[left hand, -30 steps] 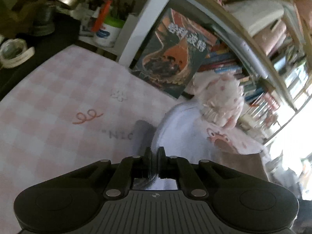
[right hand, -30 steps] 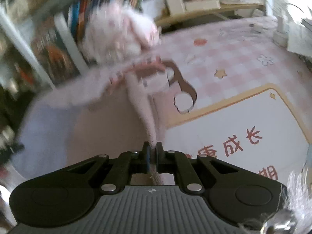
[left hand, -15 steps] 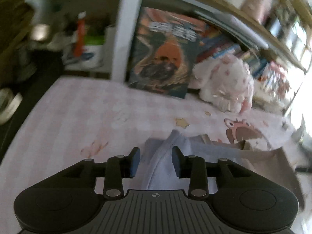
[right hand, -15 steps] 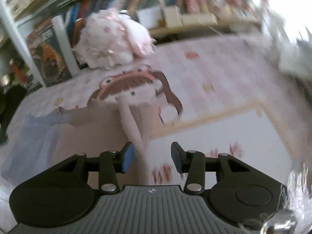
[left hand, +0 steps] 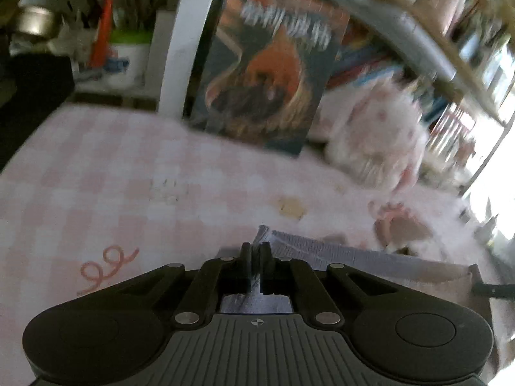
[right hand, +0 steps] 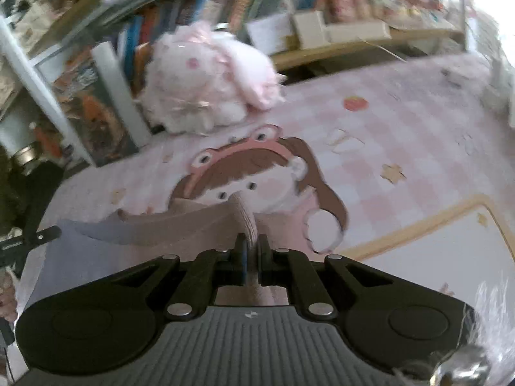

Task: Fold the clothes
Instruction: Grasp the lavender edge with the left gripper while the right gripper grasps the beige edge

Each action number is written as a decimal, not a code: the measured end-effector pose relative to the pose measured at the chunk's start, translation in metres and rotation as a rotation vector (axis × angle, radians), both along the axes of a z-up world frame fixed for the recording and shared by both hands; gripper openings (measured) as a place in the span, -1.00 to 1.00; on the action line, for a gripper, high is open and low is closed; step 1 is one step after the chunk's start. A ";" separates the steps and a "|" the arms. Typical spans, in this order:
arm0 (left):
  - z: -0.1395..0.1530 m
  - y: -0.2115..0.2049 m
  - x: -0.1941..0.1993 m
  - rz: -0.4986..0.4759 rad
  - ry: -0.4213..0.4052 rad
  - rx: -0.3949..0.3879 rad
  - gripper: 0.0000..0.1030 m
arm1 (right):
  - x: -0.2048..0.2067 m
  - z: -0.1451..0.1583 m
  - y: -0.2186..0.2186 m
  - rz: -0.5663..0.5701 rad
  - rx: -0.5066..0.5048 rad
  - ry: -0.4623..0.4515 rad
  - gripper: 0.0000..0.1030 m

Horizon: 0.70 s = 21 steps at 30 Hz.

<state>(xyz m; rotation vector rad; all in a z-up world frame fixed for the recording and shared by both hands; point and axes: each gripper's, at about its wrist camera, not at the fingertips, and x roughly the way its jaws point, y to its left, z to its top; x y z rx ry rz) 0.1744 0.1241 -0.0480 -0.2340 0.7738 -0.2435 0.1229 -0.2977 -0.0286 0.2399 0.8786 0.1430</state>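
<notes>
A pale lavender and beige garment (left hand: pixel 354 255) lies low over the pink checked tabletop, stretched between my two grippers. My left gripper (left hand: pixel 256 251) is shut on its lavender ribbed corner, which pokes up between the fingers. In the right wrist view the same garment (right hand: pixel 154 228) spreads to the left, and my right gripper (right hand: pixel 251 243) is shut on its beige ribbed edge. The far end of the left gripper (right hand: pixel 32 239) shows at the left edge of that view, holding the other corner.
A fluffy pink-and-white plush toy (right hand: pixel 209 80) sits at the back by a bookshelf (right hand: pixel 193 6). A large book (left hand: pixel 270 64) leans upright behind the table. A cartoon face print (right hand: pixel 254 173) and a white framed panel (right hand: pixel 434 257) mark the tablecloth. Pens in a cup (left hand: pixel 125 54) stand far left.
Both grippers were shut on the garment, opened half a second ago, and are now shut again on fresh edges of it. The garment lies lower and flatter than before.
</notes>
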 end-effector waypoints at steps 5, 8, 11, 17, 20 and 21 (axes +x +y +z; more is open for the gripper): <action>-0.008 -0.007 0.005 0.041 0.014 0.028 -0.75 | 0.005 -0.011 -0.004 -0.029 -0.005 0.032 -0.89; 0.001 -0.006 -0.001 0.060 0.010 0.061 -0.70 | 0.003 -0.015 -0.008 -0.046 -0.002 0.051 -0.75; 0.015 0.000 -0.019 0.069 -0.014 0.080 -0.26 | -0.013 -0.009 -0.015 -0.060 0.021 0.068 -0.15; 0.009 0.026 -0.055 0.157 0.071 -0.039 0.25 | -0.036 -0.005 -0.024 -0.072 0.077 0.109 -0.09; -0.003 0.030 -0.057 0.188 0.114 -0.071 0.25 | -0.038 -0.012 -0.021 -0.057 0.118 0.138 -0.09; -0.005 0.028 -0.056 0.184 0.122 -0.083 0.23 | -0.039 -0.014 -0.020 -0.052 0.132 0.148 -0.10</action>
